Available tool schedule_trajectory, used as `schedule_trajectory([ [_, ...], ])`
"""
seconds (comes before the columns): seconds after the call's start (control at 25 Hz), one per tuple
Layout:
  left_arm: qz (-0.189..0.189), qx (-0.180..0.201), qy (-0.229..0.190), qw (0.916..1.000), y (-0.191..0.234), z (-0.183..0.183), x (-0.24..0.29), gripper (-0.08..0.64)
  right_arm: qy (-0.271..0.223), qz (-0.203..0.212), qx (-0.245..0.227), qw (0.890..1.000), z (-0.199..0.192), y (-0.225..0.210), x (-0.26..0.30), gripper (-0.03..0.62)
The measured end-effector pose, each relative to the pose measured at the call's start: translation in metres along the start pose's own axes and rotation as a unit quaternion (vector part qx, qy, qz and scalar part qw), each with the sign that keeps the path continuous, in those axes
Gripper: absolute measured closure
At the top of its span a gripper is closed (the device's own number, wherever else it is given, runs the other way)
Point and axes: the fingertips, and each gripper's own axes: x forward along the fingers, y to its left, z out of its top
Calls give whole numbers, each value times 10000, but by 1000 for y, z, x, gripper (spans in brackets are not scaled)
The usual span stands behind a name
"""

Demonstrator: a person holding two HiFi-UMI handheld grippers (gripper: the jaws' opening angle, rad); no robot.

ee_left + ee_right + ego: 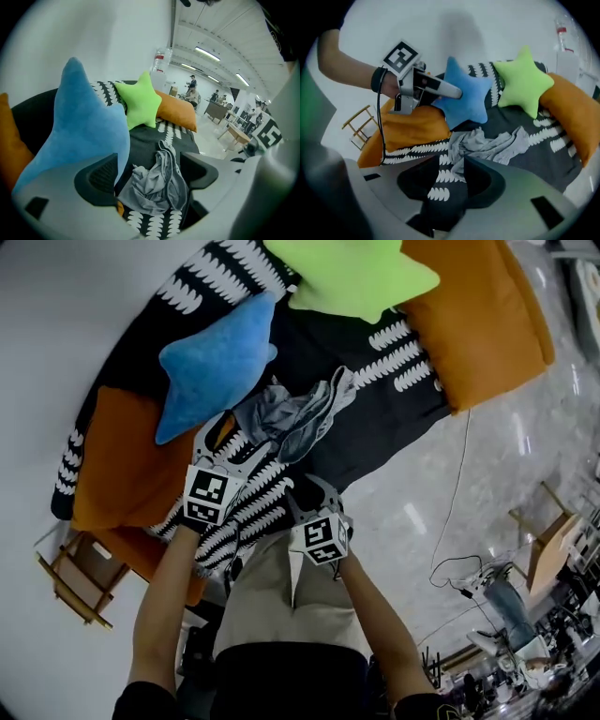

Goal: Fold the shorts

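Shorts (302,416) lying crumpled at centre frame on the patterned cover (394,413), just below the blue star cushion (211,367). Holding the left hand-held gripper (150,176) wide open before the heap, gripping nothing. Right hand-held gripper (450,173) narrowly parted, empty. Could pinch bunched layers or the cover together, dragging everything askew.

Bright, even indoor light. Ceiling strips (208,53) glare and the floor (520,435) gleams. Fisheye warps edges, corners darken, and the near foreground blurs.
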Motion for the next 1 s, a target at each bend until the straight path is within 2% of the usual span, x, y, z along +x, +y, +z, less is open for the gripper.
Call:
schedule_trajectory([
  [0.08, 24, -83, 80, 9999, 5, -14, 1, 140, 97, 75, 156, 9998, -7, -7, 9, 411],
  [0.16, 66, -228, 190, 9995, 11, -28, -2, 141, 48, -142, 132, 9998, 6, -35, 6, 431],
  [0.28, 145, -629, 341, 9973, 5, -52, -11, 140, -6, -597, -52, 9982, 37, -102, -2, 453],
  [0.4, 183, -1147, 430, 9923, -20, -86, -7, 140, -14, -1032, -162, 9945, 65, -184, 2, 456],
  [0.52, 271, -1635, 614, 9843, -32, -131, 8, 140, 222, -1146, -306, 9927, 86, -240, 45, 434],
  [0.6, 449, -1719, 823, 9806, -27, -159, 20, 140, 388, -1075, -310, 9930, 100, -260, 83, 417],
  [0.68, 871, -1984, 913, 9720, -16, -183, 29, 141, 514, -910, -105, 9945, 110, -270, 117, 399],
  [0.76, 1314, -2582, 893, 9529, -8, -206, 32, 140, 820, -744, -39, 9938, 109, -273, 145, 364],
  [0.8, 1432, -2828, 896, 9442, -7, -216, 34, 141, 1022, -714, -124, 9921, 105, -271, 155, 353],
  [0.84, 1461, -2972, 919, 9391, -9, -223, 36, 140, 1208, -711, -238, 9898, 99, -270, 161, 353],
  [0.92, 1370, -3095, 960, 9361, -20, -231, 44, 140, 1418, -727, -405, 9864, 87, -269, 159, 351],
  [1.0, 1273, -3158, 984, 9351, -35, -234, 53, 140, 1429, -807, -522, 9851, 73, -275, 147, 356],
])
